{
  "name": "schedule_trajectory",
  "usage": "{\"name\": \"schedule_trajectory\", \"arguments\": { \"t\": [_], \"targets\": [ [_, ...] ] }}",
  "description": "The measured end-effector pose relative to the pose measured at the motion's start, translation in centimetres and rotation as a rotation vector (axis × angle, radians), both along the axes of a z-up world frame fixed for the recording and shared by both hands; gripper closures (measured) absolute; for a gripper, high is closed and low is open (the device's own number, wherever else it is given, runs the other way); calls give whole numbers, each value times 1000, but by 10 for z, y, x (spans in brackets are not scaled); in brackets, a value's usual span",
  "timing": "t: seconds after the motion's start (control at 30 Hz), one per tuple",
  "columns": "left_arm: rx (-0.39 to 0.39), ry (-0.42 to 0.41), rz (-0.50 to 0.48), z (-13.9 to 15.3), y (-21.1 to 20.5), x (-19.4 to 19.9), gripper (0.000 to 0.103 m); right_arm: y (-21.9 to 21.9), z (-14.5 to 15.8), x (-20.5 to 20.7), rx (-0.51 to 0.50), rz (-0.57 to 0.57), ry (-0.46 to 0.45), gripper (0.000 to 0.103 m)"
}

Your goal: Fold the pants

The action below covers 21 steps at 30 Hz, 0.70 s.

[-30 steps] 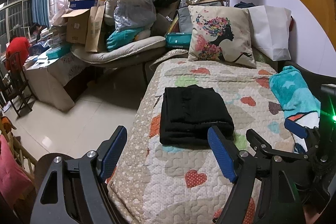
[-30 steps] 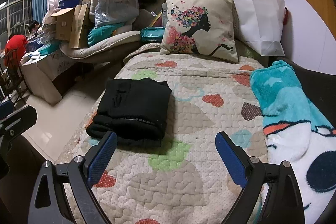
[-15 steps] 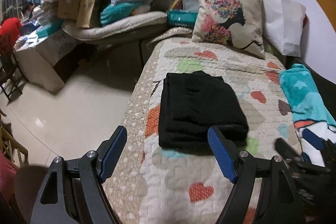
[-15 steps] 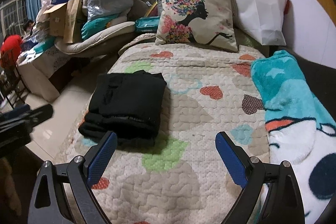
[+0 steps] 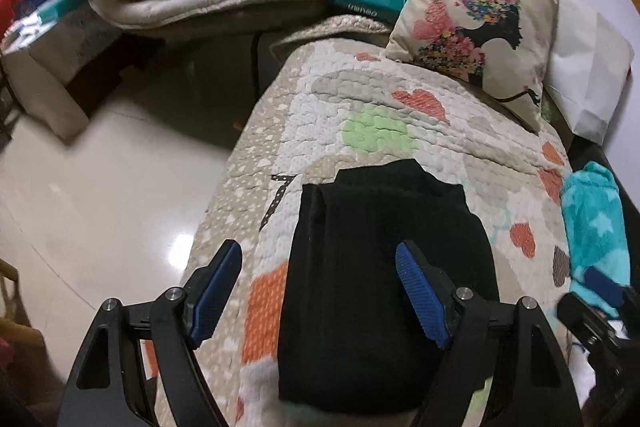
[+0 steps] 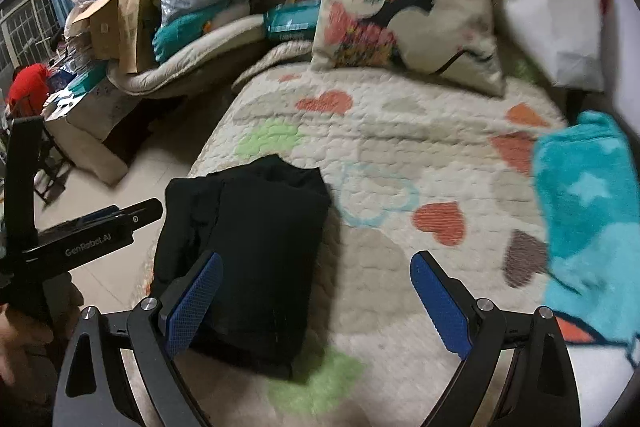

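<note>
Black pants [image 5: 372, 263] lie folded into a compact block on the heart-patterned quilt [image 5: 376, 131], near the bed's left edge. My left gripper [image 5: 320, 291] hovers over the block's near left part, open, with nothing pinched between its blue pads. In the right wrist view the same pants [image 6: 248, 247] sit left of centre. My right gripper [image 6: 316, 303] is open above the quilt, its left pad over the pants' right side. The left tool's black body [image 6: 92, 239] shows at the left edge there.
A printed cushion [image 5: 472, 19] and a white bag [image 5: 584, 67] stand at the bed's head. A teal blanket [image 6: 592, 219] lies along the right side. Piled boxes, bags and bedding [image 6: 168, 15] crowd the far left. Shiny tiled floor [image 5: 100, 195] runs beside the bed.
Both grippers have moved forward and lower toward the folded pants, which now fill more of each view. The left one tilted downward. Neither gripper's opening changed.
</note>
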<state>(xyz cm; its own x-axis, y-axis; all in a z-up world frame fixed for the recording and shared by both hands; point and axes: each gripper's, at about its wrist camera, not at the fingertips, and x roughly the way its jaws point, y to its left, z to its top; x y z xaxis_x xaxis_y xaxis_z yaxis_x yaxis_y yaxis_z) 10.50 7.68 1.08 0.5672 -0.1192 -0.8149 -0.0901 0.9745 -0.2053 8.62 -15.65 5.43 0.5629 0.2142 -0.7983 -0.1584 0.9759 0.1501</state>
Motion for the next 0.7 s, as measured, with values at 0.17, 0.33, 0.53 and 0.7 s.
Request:
{"name": "schedule_trajectory", "arguments": {
  "t": [0.17,0.33,0.53,0.7],
  "targets": [
    [-50,59,-62,-34,12,16,24,0,-37,40,123,3,115,6],
    [-178,120,-56,-54,24,22,24,-3,-61,56,244,2,151,6],
    [-297,126,-27,-67,29,26,23,6,-88,63,305,29,205,6],
    [-429,116,-69,-78,25,30,13,6,-106,64,392,24,245,6]
  ]
}}
